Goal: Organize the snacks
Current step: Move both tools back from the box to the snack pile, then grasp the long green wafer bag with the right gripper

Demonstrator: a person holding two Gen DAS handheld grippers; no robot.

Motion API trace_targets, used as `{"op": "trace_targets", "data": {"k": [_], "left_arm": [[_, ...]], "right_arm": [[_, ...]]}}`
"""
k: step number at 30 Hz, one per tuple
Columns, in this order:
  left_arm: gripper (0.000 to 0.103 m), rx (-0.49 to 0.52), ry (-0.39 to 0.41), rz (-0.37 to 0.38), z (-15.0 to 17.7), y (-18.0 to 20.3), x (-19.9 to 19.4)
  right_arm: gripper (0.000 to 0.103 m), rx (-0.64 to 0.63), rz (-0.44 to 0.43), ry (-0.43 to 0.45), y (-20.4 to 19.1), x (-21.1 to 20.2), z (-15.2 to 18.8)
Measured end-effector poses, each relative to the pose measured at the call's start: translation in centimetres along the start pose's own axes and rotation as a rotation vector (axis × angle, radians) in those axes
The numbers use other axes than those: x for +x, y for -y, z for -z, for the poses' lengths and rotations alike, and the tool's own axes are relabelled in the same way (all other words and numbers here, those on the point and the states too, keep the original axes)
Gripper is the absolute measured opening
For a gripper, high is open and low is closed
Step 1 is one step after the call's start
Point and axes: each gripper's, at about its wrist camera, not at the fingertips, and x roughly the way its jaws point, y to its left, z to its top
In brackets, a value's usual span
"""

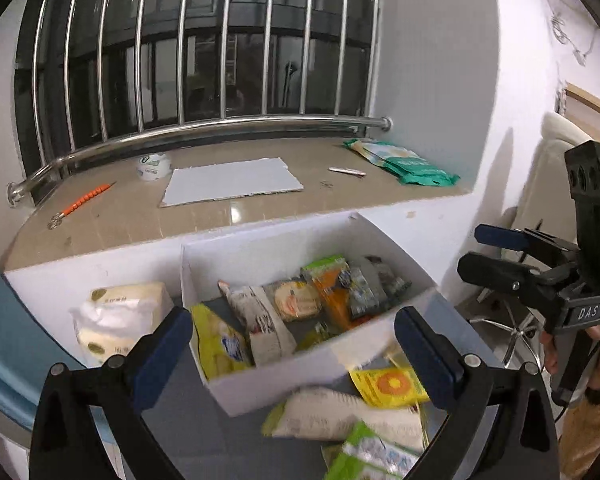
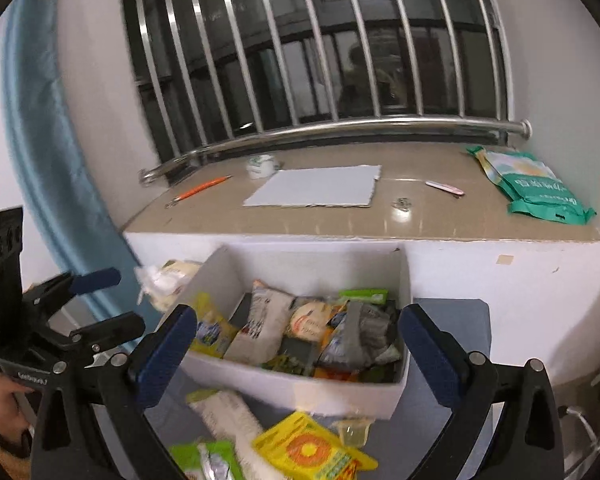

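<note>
Snacks still loose, the yellow packet (image 2: 312,450) and white packet (image 1: 340,416), lie nearest, before the white box (image 1: 300,380). Both the left gripper (image 1: 296,344) and right gripper (image 2: 300,344) gape wide, empty. A careless grab could crush a packet (or shove the light box).

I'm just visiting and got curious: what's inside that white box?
The white box holds a jumble of snack packets: a yellow packet at one end, a white pouch, a round-printed packet, and orange, green and grey wrappers. Whatever lies beneath that pile is covered.
</note>
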Motion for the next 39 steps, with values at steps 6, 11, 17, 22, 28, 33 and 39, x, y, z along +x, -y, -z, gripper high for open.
{"op": "trace_targets", "data": {"k": [6, 11, 17, 22, 28, 33, 39], "left_arm": [[0.103, -0.057, -0.001, 0.024, 5.5, 0.5, -3.6], [0.103, -0.144, -0.024, 0.035, 11.2, -0.1, -5.9], [0.103, -0.253, -0.044, 0.042, 15.9, -0.9, -8.0], [0.103, -0.245, -0.012, 0.031, 16.5, -0.8, -9.8], [0.103, -0.186, 0.015, 0.041, 16.7, 0.2, -11.4], [0.103, -0.186, -0.003, 0.038, 17.8, 0.2, -11.8], [0.103, -0.211, -0.025, 0.02, 18.9, -0.7, -11.7]], "right_arm": [[0.103, -0.044, -0.041, -0.016, -1.9, -3.3, 5.3], [0.103, -0.034, -0.068, -0.088, -3.2, -4.8, 11.5], [0.103, -0.038, -0.098, -0.166, -5.1, -4.6, 17.4], [0.103, -0.081, -0.114, -0.224, -6.3, -2.2, 18.9], [0.103, -0.131, -0.108, -0.3, -7.3, 1.6, 19.5], [0.103, -0.134, -0.117, -0.367, -7.6, 4.1, 19.8], [0.102, -0.163, -0.093, -0.394, -7.9, 5.6, 19.9]]}}
